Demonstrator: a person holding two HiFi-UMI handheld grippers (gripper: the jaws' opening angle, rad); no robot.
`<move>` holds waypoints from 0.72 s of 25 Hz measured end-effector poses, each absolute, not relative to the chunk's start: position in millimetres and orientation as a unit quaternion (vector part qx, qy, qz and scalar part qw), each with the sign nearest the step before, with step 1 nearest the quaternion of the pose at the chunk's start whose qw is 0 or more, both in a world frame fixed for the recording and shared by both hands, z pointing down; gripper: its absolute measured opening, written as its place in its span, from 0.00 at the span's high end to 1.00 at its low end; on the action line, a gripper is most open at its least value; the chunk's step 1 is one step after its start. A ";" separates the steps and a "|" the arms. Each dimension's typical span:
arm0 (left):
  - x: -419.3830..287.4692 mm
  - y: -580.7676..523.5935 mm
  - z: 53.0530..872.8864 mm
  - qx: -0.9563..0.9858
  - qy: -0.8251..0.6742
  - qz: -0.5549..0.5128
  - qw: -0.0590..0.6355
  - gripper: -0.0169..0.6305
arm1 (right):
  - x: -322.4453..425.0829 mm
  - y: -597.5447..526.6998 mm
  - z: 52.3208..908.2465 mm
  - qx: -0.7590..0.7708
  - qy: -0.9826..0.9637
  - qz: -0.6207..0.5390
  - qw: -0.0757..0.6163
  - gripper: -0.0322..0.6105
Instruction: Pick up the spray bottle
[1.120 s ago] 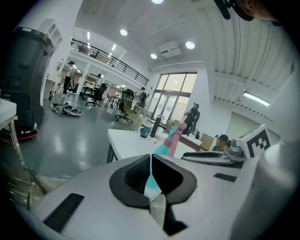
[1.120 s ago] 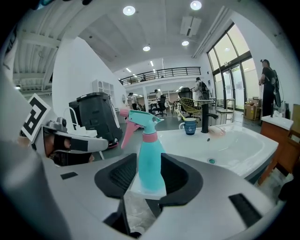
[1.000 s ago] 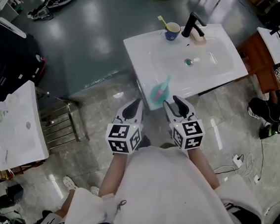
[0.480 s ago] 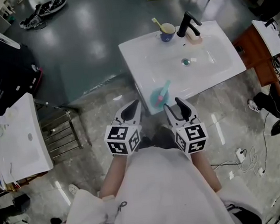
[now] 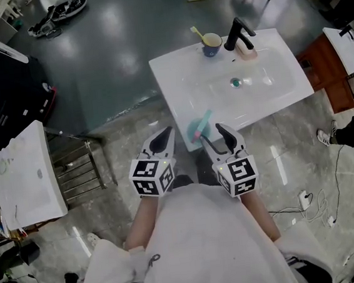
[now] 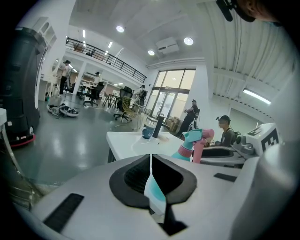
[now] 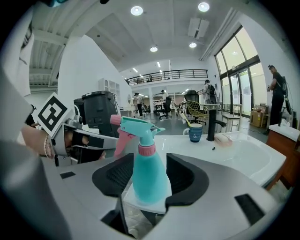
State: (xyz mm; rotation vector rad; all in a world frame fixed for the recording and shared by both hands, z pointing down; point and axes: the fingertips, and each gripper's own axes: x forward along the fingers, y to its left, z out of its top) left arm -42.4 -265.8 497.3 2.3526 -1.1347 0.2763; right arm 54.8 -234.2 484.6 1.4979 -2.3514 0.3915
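In a grey-floored hall, a white ceramic washbasin counter (image 5: 176, 75) carries the teal plastic spray bottle with pink trigger (image 7: 149, 164) at its near corner. It stands upright between the right gripper's (image 5: 214, 135) jaws, which have just been opening. The left gripper (image 5: 163, 139) is clenched, empty.

I note the spray bottle (image 5: 200, 124) standing on the tabletop's (image 5: 173, 75) near corner, at my 12 o'clock. At the far edge, toward 1 o'clock, the cup (image 5: 211, 42) stands left of the faucet (image 5: 239, 32), with the basin (image 5: 259, 82) in between.

White washbasin (image 5: 177, 86), teal spray bottle (image 5: 197, 128) at near corner, blue cup (image 5: 211, 43) and black faucet (image 5: 239, 32) at far rim
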 end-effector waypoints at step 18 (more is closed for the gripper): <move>-35.7 -292.9 505.8 0.850 -0.445 0.117 0.256 0.92 | 35.7 -263.0 490.2 0.451 -0.868 0.115 0.171 0.59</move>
